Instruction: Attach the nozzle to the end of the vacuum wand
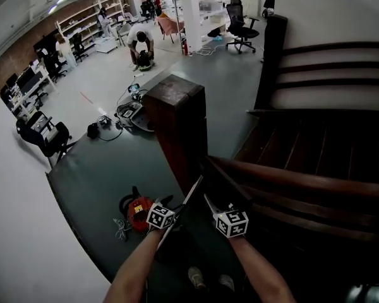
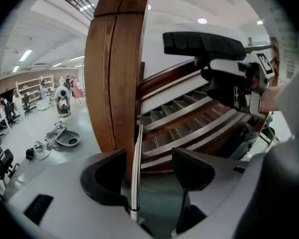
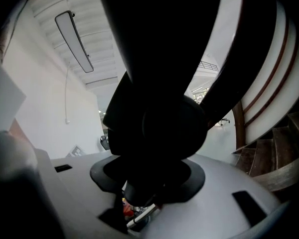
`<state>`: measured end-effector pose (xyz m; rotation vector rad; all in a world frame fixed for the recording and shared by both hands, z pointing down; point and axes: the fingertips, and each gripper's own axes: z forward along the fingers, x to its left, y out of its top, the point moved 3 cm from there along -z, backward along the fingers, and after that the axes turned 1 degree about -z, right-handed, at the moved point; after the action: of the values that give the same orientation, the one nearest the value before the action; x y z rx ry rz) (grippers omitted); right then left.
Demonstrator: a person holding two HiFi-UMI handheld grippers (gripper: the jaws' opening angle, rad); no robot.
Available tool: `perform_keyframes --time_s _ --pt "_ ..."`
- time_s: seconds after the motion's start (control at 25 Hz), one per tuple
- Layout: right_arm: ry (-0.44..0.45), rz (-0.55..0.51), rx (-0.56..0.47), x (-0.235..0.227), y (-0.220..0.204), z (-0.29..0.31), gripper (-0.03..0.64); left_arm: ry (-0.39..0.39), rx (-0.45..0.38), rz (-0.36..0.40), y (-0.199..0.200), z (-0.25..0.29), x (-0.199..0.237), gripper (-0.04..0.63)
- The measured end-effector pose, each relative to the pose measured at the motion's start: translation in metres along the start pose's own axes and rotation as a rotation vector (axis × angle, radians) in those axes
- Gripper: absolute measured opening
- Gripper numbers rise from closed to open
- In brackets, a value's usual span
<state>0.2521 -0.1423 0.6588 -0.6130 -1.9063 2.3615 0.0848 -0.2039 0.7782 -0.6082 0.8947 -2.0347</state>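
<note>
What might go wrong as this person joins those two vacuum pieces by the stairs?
The wand lies loose between the left gripper's open jaws, beside only one, so a push may shove it away.
The nozzle clamped in the right gripper fills that gripper's view, so lining it up may be hard.
The wooden post stands close behind the wand, so a bump seems possible.

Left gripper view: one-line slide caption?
Left gripper, jaws apart, straddling the thin vacuum wand in front of a wooden newel post and staircase.
</note>
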Motion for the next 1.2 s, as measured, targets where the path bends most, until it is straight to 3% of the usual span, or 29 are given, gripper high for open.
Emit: perform_keyframes --time_s 0.2,0.64,0.92,0.96,1.0,1.04,1.2 --pt "-0.044 -0.008 0.027 -0.017 -0.014 0.011 0.173 -0.044 0.089 0.077 -0.022 0.075 0.012 0.288" --pt "-0.015 -0.055 0.033 -0.044 -0.034 0.036 0.173 0.013 0.174 -0.001 -0.053 0.181 0.050 0.288" --pt "0.036 -0.095 0.034 -0.042 -0.052 0.055 0.173 -0.024 0.204 -0.005 -0.073 0.228 0.054 0.285" --pt "0.046 -0.098 0.036 -0.040 -0.054 0.057 0.173 -0.028 0.212 0.007 -0.073 0.229 0.050 0.259" --pt "0.058 -0.100 0.040 -0.037 -0.058 0.058 0.173 -0.034 0.219 0.024 -0.073 0.229 0.045 0.166" --pt "0.068 -0.103 0.047 -0.034 -0.062 0.059 0.173 -0.040 0.220 0.041 -0.074 0.226 0.040 0.121" --pt "0.092 -0.099 0.085 -0.020 -0.078 0.057 0.173 -0.041 0.170 0.082 -0.073 0.207 0.024 0.120"
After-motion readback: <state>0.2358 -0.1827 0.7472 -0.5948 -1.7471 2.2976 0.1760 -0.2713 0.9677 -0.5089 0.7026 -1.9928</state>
